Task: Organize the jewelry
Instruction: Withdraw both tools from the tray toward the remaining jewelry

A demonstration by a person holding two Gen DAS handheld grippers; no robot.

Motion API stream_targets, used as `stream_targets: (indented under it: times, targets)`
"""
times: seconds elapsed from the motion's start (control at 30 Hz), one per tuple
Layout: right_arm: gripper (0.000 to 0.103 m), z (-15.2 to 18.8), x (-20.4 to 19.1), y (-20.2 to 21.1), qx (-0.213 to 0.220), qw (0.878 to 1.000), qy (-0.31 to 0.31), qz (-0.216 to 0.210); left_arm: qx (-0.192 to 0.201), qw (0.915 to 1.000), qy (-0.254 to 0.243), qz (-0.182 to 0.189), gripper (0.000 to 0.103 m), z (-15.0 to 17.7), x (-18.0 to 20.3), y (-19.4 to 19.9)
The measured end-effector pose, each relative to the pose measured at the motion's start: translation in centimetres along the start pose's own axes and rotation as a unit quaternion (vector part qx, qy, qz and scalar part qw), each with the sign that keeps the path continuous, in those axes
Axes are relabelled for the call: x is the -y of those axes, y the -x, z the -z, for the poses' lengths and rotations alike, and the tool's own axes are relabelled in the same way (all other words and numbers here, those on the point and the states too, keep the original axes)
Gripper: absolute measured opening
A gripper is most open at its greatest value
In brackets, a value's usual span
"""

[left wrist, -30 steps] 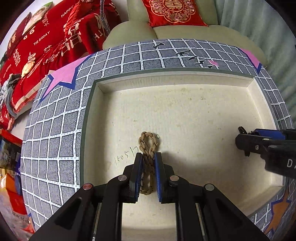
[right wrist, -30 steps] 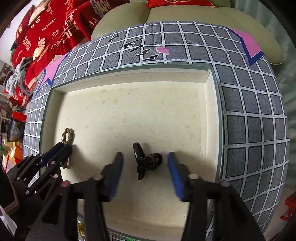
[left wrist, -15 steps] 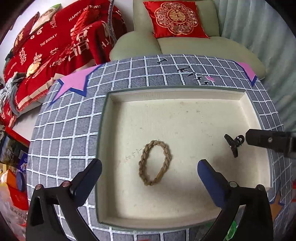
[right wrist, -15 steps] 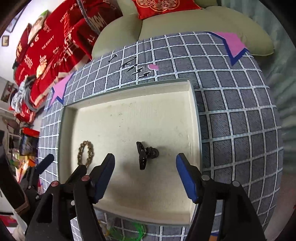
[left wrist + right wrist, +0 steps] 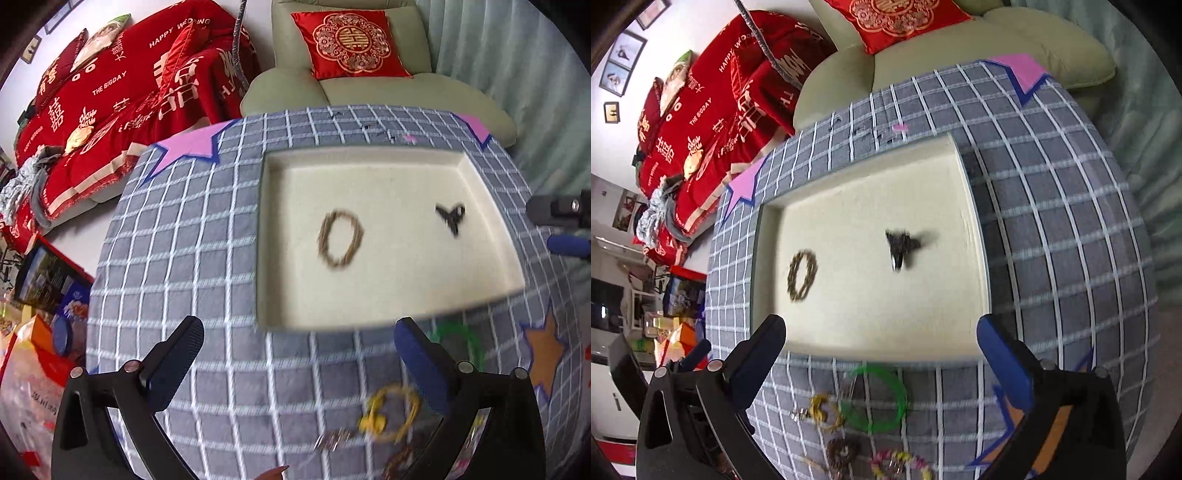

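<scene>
Both jaws stand wide apart and empty; the jewelry already sorted lies loose in the tray ahead of them.

Left wrist view: the left gripper [image 5: 297, 354] has just been opening, nothing between its jaws; beyond them the tray [image 5: 269, 236] holds a braided ring [image 5: 340, 238] and, to its right, a black clip [image 5: 451, 218], well apart, each with its own spot. A yellow band [image 5: 391, 411] waits on the worktop [image 5: 177, 258] between the jaws. The red blanket [image 5: 122, 96] reads "THE BIGDAY" and "HAPPY WEDDING". Right wrist view: the right gripper [image 5: 882, 354] has just been opening too, empty; a green ring [image 5: 873, 398] lies between its jaws, likely next.
</scene>
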State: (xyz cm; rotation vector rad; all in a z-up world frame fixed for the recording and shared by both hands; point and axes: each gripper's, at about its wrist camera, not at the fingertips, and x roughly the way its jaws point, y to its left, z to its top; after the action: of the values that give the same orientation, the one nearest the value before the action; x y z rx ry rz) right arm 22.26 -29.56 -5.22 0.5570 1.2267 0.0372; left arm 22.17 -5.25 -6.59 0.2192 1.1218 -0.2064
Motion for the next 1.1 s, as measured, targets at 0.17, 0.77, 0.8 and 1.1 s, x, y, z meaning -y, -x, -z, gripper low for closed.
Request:
stream_targets:
  times: [0.17, 0.77, 0.8, 1.1]
  targets:
    - [0.103, 3.1, -0.2, 0.3, -0.021, 1.0, 0.005, 0.022, -0.029, 0.9994, 0.011, 0.014, 0.103, 4.1, -1.1, 0.9]
    - [0.103, 14.0, 3.5, -1.9, -0.105, 0.987, -0.012, 0.125, -0.097, 0.9926, 0.002, 0.072, 0.103, 12.2, -0.8, 0.8]
    - [0.103, 14.4, 3.7, -2.1, -0.107, 0.985, -0.013, 0.131, -0.097, 0.9923, -0.001, 0.078, 0.103, 12.1, -0.6, 0.7]
    - [0.098, 16.6, 4.6, -3.4, -0.112, 0.98, 0.006, 0.166, -0.101, 0.9881, -0.038, 0.109, 0.095, 11.4, 2.5, -0.5]
